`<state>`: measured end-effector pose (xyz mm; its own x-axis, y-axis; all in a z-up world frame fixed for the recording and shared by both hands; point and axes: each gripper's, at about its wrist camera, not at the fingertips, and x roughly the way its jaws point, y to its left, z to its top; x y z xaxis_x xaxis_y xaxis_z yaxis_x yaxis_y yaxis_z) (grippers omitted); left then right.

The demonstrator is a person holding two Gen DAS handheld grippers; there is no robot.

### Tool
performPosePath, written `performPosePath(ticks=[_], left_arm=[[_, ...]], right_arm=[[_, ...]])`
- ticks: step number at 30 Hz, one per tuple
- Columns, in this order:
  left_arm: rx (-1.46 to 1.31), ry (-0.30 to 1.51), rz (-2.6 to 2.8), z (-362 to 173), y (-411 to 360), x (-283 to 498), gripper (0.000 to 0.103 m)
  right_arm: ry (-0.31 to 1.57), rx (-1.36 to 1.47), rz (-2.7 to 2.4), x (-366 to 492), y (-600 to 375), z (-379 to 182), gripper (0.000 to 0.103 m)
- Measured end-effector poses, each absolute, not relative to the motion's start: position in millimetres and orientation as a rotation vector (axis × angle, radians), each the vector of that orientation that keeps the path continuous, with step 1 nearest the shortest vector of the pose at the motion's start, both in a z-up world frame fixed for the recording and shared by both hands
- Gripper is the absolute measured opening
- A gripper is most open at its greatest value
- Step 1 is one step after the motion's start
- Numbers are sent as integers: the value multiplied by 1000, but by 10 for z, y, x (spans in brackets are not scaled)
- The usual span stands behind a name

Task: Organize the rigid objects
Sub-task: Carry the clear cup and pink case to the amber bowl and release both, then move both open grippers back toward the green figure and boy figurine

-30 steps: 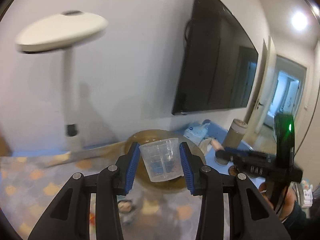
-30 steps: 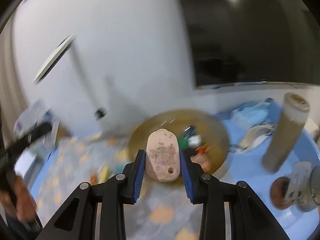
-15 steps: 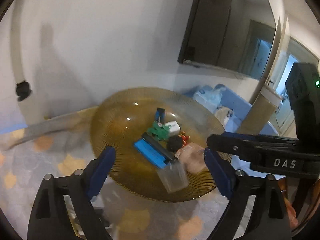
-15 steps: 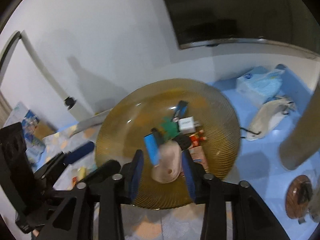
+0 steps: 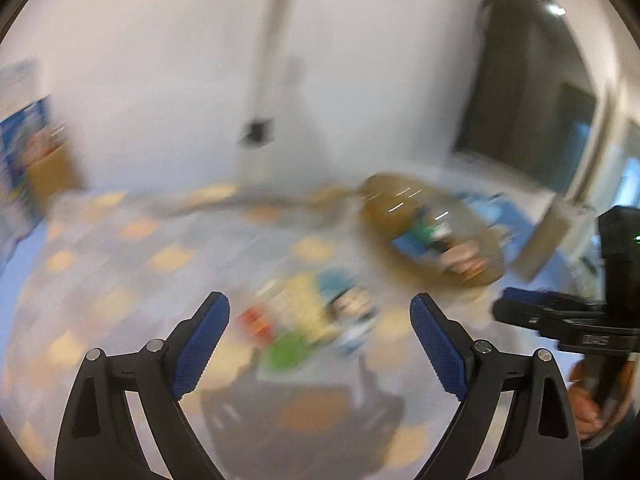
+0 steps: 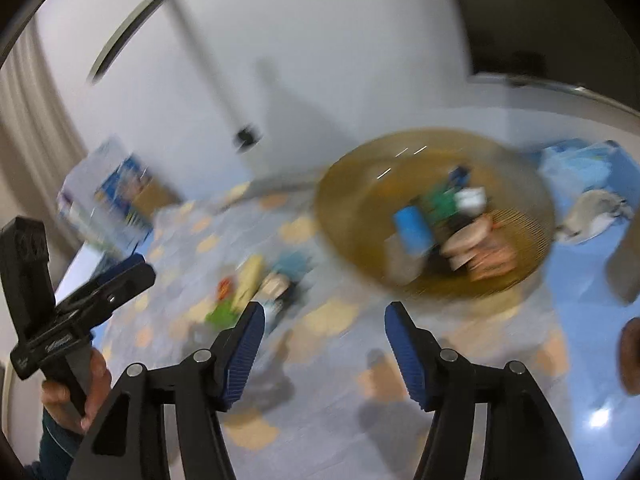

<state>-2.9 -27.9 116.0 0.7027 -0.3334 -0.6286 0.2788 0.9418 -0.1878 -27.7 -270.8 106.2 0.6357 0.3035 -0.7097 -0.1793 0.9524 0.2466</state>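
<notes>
Now, line by line, with the amber bowl as the landmark:

Amber bowl (image 6: 436,216): stands on the desk (image 6: 344,364), near the white wall; both views are smeared by motion.
Bowl contents: a blue block (image 6: 412,226), a green piece (image 6: 442,200), a small white piece (image 6: 472,198), a pink oval case (image 6: 468,238) and a clear cup (image 6: 402,258) lie together inside the bowl, toward its near side.
Loose pile (image 5: 308,320): small toys, red, yellow, green and blue, lie on the patterned cloth to the left of the bowl; too blurred to name singly.
Left gripper (image 5: 320,320): jaws have just been opening and stand wide apart with nothing gripped; it hangs over the loose pile, left of the bowl.
Right gripper (image 6: 324,326): jaws have just been opening, nothing between them; it hangs above the cloth in front of the bowl.
Hand (image 6: 76,396): grasps the left gripper's handle, far left of the bowl in the right wrist view.
Box (image 6: 116,200): blue and white, by the wall, well left of the bowl.
</notes>
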Motion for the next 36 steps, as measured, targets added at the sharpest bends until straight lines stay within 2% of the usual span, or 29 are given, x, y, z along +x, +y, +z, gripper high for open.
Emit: performPosePath(ticks=[7,16,25,28,31,36], left_arm=[[-53,814,-162,447,143,-234,91],[-21,803,-163,399,58,-203,91],[21,776,-146,427,3,-270,91],[13,785,-143,408,16,-249,91],[42,798,-141,383,-40,-239,91],[60,804,-136,373,-68,-245,91]], right_arm=[[897,46,279,-360,-2150,344,61],[942,-59,210,-329,-2019,122,61],[911,-147,169,-380,-1903,129,61],[897,-173,161,-406,-1868,138,66],[883,-187,155,-423,-1856,152,82],[853,-205,152,-481,-1834,179,83]])
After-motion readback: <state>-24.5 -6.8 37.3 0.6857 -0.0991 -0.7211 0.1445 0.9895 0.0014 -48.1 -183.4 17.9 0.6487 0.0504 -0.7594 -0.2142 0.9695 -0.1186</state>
